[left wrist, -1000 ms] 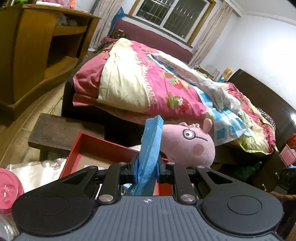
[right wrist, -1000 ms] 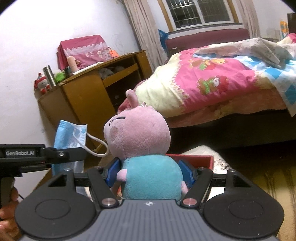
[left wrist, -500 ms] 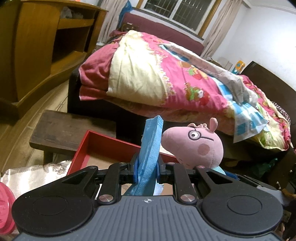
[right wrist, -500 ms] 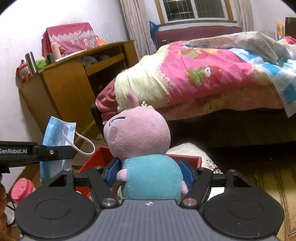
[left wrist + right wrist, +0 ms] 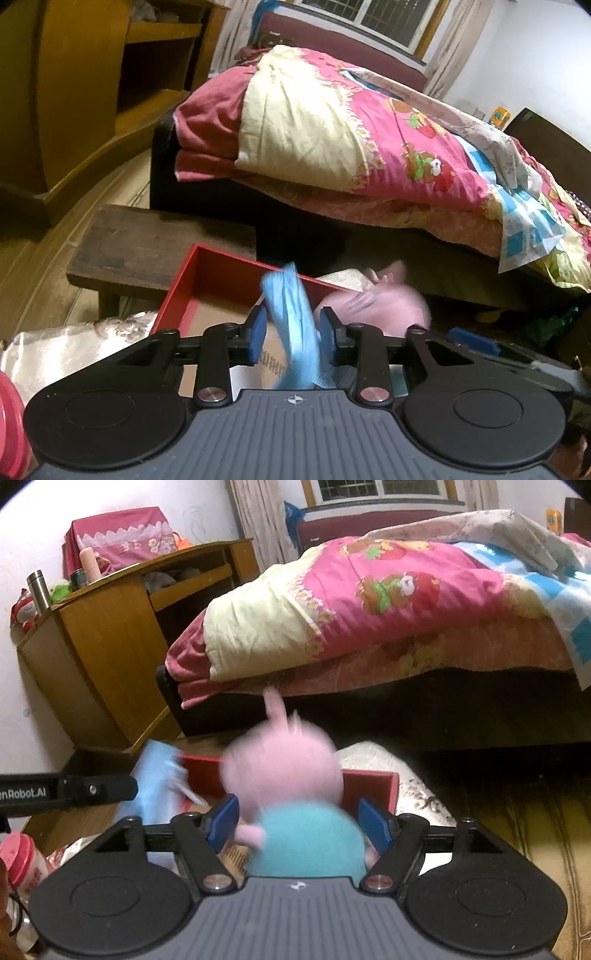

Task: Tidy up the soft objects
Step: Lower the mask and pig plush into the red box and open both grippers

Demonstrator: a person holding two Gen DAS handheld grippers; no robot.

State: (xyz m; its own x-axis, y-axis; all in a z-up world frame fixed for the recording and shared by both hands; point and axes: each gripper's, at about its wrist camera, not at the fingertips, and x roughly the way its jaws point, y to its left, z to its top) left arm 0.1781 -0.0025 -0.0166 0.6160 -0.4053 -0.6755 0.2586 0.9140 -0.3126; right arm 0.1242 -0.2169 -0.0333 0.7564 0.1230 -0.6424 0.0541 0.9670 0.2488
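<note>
A blue face mask point(image 5: 295, 325) hangs blurred between the spread pads of my left gripper point(image 5: 291, 334), over the red box point(image 5: 207, 273). The jaws stand apart and do not pinch it. A pink pig plush in a teal shirt point(image 5: 295, 797), blurred, sits between the pads of my right gripper point(image 5: 299, 823), which stand wide with gaps on both sides. The plush also shows in the left wrist view point(image 5: 384, 306) at the box's right side. The mask point(image 5: 155, 782) and the left gripper's finger point(image 5: 74, 794) show in the right wrist view above the red box point(image 5: 373, 786).
A bed with a pink and cream quilt point(image 5: 351, 129) lies behind the box. A dark wooden bench point(image 5: 147, 243) stands left of it, a wooden cabinet point(image 5: 110, 635) further left. A pink-lidded jar point(image 5: 22, 860) and a silvery cloth point(image 5: 74, 343) are near the box.
Both grippers have opened and dropped lower over the red box. The mask and the pig plush, gripped before, now blur loose between the pads.
</note>
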